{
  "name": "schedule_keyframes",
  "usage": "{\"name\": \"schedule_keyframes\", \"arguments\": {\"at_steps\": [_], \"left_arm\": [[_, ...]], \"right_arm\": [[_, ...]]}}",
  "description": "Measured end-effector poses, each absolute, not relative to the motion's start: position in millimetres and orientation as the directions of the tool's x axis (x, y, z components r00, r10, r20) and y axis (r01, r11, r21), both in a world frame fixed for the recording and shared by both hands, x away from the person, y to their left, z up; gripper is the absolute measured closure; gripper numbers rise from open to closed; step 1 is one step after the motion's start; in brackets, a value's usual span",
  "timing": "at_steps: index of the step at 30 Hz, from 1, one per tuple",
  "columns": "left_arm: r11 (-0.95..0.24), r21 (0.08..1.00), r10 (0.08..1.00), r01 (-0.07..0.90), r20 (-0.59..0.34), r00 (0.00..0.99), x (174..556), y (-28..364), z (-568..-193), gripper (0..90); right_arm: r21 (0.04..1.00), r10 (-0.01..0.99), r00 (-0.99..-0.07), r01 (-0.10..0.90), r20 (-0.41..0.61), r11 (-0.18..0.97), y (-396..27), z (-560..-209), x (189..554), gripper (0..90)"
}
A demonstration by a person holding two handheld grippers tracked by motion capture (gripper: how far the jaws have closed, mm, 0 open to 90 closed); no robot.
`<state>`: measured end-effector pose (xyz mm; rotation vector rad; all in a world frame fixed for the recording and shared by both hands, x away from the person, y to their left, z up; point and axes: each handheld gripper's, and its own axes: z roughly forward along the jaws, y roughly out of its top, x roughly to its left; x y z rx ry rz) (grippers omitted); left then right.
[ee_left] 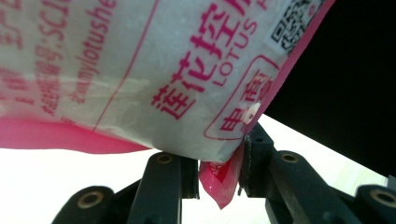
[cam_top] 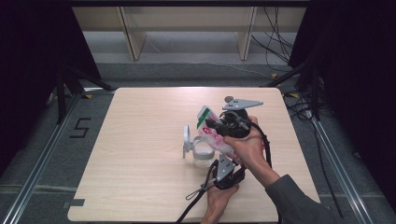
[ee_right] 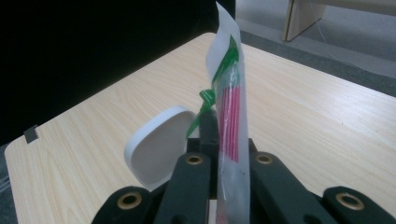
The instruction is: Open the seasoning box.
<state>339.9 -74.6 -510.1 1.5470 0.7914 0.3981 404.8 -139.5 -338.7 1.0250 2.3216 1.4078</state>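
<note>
We have the pale wood-grain desk under everything, and above its right half we hold a soft white plastic bag with pink edges, pink lettering and a green strip near its top. It hangs slanted between our two tools, its upper end tipped over the small clear plastic jar that stands on the desk with its white hinged lid swung open. We judge the slant is there so the contents can run down into the jar.

The right tool has its jaws fully pressed together on the bag's flat upper part, near the green strip, which steadies and steers the mouth. The left tool pinches the pink bottom corner between jaws that stand a little apart, lifting the lower end from below.

Up close the bag looks filled with something white and grainy, with a square code printed by its pink edge.
</note>
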Motion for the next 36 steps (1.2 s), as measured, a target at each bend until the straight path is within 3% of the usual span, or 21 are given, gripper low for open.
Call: {"name": "schedule_keyframes", "arguments": {"at_steps": [31,36], "left_arm": [[0.021,0.97,0.686,0.243,-0.191,0.702,338.4,-75.8,-508.7,72.8],[0.02,0.971,0.69,0.238,-0.186,0.7,339.6,-73.3,-508.7,73.0]], "right_arm": [[0.844,0.661,-0.745,0.408,0.088,0.348,-130.2,-339.7,404.4,89.6],[0.85,0.664,-0.738,0.422,0.119,0.316,-129.5,-339.7,403.8,89.6]]}}
